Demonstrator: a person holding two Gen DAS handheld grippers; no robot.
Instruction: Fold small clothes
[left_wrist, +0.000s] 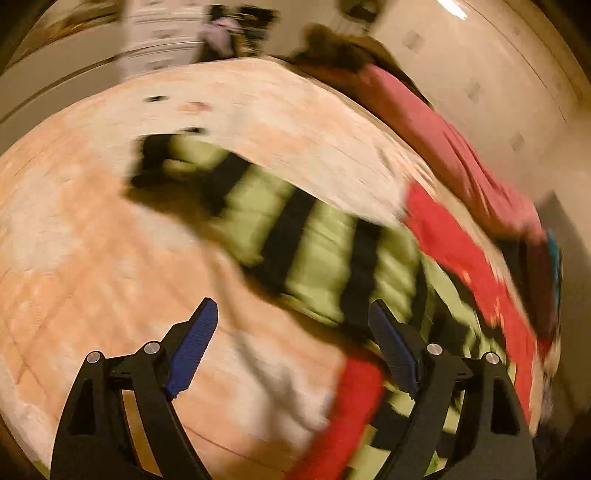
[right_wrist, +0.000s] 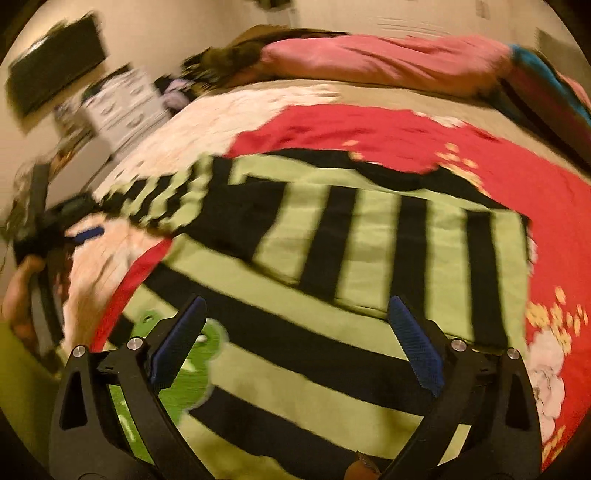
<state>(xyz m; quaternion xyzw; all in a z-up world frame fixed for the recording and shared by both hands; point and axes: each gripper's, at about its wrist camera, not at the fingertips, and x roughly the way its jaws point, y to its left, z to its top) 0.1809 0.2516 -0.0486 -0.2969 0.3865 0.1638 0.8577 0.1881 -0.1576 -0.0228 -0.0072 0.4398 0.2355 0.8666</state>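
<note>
Both views are blurred. The striped top (right_wrist: 332, 236), green and black, lies flat on the bed (left_wrist: 92, 221), partly over a red cloth (right_wrist: 369, 129) with a flower print. A sleeve (right_wrist: 162, 199) stretches to the left. Right tongs (right_wrist: 295, 314) stand spread wide above the top's near part, nothing between them. Left tongs (left_wrist: 291, 317) are spread too and empty, over the quilt just left of the top. Pink bedding (right_wrist: 388, 59) lies at the far edge.

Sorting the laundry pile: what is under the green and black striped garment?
A red floral cloth lies under the striped garment, showing past its far and side edges, on the pale quilt. Anything directly beneath its middle is covered.
</note>
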